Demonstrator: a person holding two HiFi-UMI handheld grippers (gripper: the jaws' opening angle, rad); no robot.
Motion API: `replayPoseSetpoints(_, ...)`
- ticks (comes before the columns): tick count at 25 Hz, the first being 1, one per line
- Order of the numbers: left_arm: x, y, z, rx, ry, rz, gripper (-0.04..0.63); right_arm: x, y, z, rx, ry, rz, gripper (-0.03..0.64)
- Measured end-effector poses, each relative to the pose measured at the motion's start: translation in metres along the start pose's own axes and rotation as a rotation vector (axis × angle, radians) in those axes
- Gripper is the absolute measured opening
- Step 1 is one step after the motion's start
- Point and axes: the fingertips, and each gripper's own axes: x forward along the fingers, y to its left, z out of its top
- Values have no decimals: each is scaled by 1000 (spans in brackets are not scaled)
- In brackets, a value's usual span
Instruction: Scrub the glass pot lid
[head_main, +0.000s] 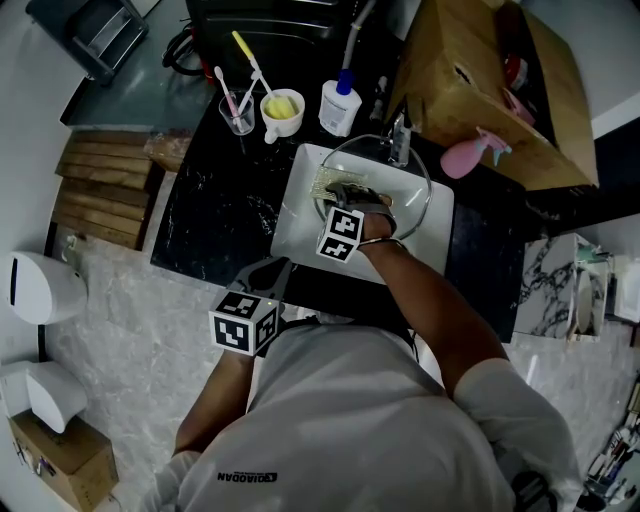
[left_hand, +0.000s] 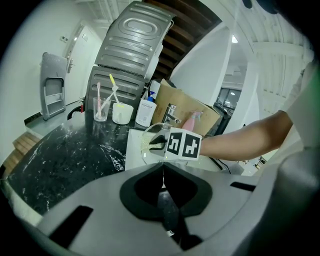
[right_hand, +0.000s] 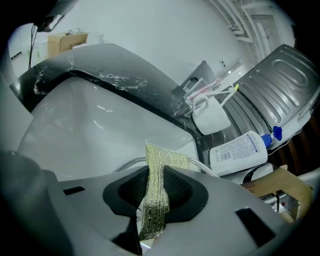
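Note:
A round glass pot lid (head_main: 424, 189) lies in the white sink (head_main: 296, 222). My right gripper (head_main: 347, 193) reaches down over the lid's left part, shut on a glittery yellow-green scrub cloth (head_main: 329, 181). In the right gripper view the cloth (right_hand: 159, 172) is pinched between the jaws and sticks out over the lid's clear rim (right_hand: 129, 162). My left gripper (head_main: 272, 270) hangs at the counter's near edge, in front of the sink, with its jaws shut and nothing between them (left_hand: 162, 172). From there the lid (left_hand: 146, 146) shows beyond the right gripper's marker cube.
On the black marble counter (head_main: 220, 210) behind the sink stand a glass with toothbrushes (head_main: 237, 110), a white mug with a yellow sponge (head_main: 282, 112) and a white bottle with a blue cap (head_main: 340, 103). A faucet (head_main: 400, 140), pink spray bottle (head_main: 470, 155) and cardboard box (head_main: 480, 80) are at the right.

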Motion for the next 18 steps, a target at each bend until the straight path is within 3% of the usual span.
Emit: replayPoseSetpoints(18, 5, -18, -8, 13, 10, -17, 15, -12, 54, -9, -141, -42, 114, 109)
